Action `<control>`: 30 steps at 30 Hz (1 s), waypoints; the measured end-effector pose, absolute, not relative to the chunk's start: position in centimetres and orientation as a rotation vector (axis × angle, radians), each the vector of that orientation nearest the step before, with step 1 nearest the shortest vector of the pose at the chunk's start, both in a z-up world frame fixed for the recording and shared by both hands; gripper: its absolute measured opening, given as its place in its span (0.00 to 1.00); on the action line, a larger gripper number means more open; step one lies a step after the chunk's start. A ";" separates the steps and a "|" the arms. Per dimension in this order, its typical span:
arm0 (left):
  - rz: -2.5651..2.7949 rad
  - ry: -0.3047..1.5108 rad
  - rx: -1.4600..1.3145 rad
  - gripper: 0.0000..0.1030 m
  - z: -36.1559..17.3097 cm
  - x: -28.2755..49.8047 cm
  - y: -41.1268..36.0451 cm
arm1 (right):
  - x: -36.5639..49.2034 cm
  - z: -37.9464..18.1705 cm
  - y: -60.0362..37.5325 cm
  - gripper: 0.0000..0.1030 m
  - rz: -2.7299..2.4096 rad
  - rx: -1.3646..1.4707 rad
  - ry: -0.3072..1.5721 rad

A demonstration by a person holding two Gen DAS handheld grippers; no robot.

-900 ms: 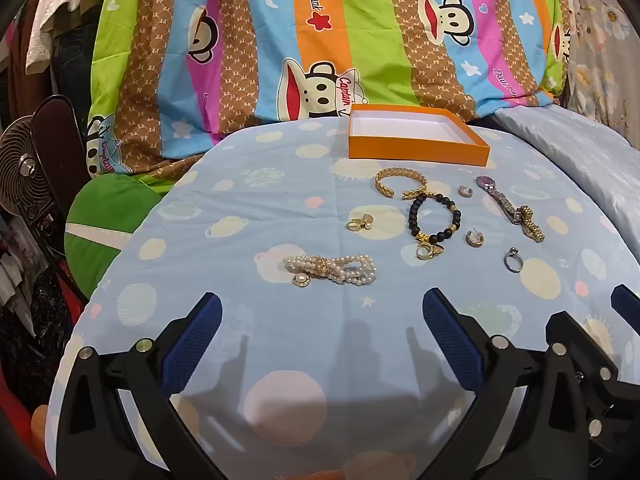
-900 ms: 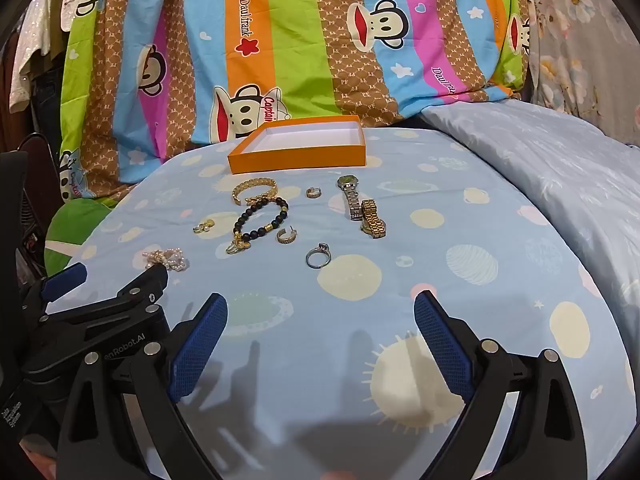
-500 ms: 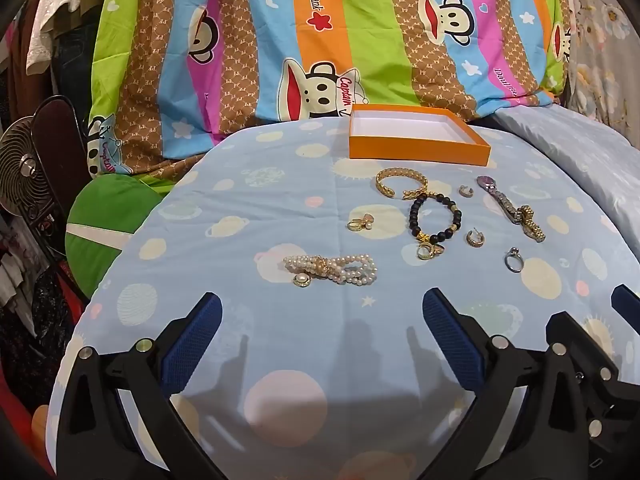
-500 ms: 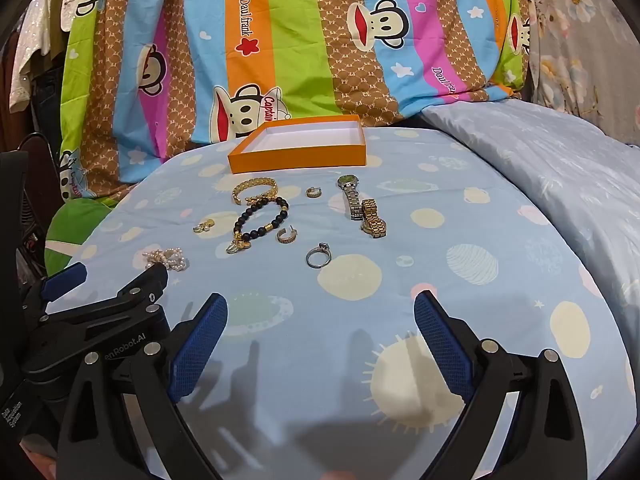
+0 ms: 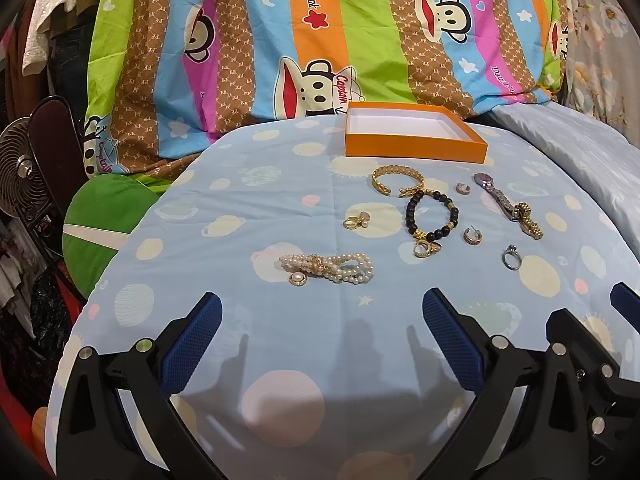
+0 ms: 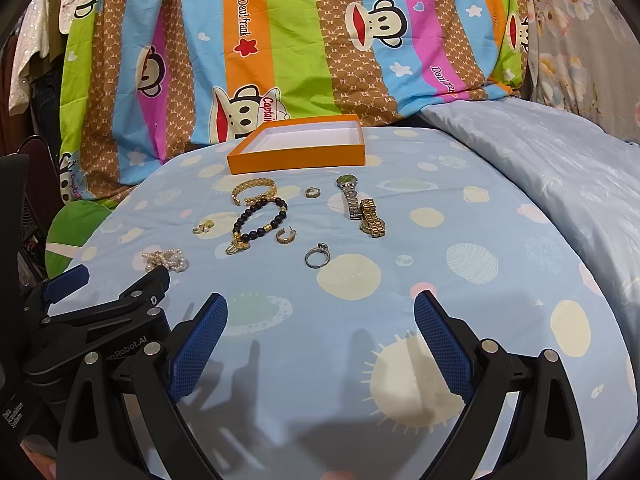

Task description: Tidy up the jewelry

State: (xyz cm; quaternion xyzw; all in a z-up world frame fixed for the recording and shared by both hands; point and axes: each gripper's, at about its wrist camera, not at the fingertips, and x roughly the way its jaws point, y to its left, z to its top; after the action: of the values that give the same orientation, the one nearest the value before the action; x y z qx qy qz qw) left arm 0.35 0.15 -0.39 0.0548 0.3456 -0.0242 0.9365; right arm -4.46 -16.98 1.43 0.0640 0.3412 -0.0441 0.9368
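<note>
An empty orange box [image 5: 416, 134] [image 6: 298, 151] sits at the back of the blue bedsheet. In front of it lie a gold bangle [image 5: 397, 179], a black bead bracelet [image 5: 432, 214], a watch [image 5: 507, 205], a silver ring [image 5: 511, 257], hoop earrings [image 5: 472, 236] and a small gold ring [image 5: 355, 221]. A pearl bracelet [image 5: 326, 267] lies just ahead of my left gripper [image 5: 320, 332], which is open and empty. My right gripper [image 6: 320, 332] is open and empty; the silver ring [image 6: 317, 256] lies ahead of it.
A striped monkey-print quilt [image 5: 320, 40] rises behind the box. A pale blue duvet [image 6: 560, 168] is heaped on the right. A green cushion [image 5: 100, 232] and a fan [image 5: 22, 168] stand off the left edge. The left gripper's body [image 6: 80, 320] shows beside the right one.
</note>
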 end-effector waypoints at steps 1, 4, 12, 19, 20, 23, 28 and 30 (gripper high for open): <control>-0.048 0.705 0.113 0.95 -0.2 0.1 -0.3 | -4.5 1.4 -17.0 0.90 -0.090 0.131 0.697; -0.049 0.705 0.112 0.95 -0.2 0.1 -0.3 | -4.5 1.5 -17.0 0.90 -0.090 0.132 0.697; -0.048 0.706 0.113 0.95 -0.4 0.1 -0.5 | -4.5 1.5 -17.0 0.90 -0.090 0.133 0.697; -0.048 0.707 0.113 0.95 -0.3 0.1 -0.4 | -4.5 1.5 -17.0 0.90 -0.090 0.134 0.696; -0.048 0.708 0.113 0.95 -0.3 0.1 -0.5 | -4.5 1.5 -17.0 0.90 -0.090 0.134 0.697; -0.047 0.708 0.114 0.95 -0.3 0.1 -0.5 | -4.5 1.5 -17.0 0.90 -0.089 0.134 0.696; -0.047 0.709 0.113 0.95 -0.3 0.2 -0.5 | -4.5 1.5 -17.0 0.90 -0.089 0.134 0.696; -0.047 0.709 0.113 0.95 -0.4 0.1 -0.5 | -4.5 1.5 -17.0 0.90 -0.089 0.134 0.696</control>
State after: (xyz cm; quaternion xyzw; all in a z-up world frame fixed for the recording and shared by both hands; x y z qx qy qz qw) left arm 0.14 -0.53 -0.39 0.0555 0.3470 -0.0231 0.9359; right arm -4.51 -16.96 1.47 0.0658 0.3406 -0.0437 0.9369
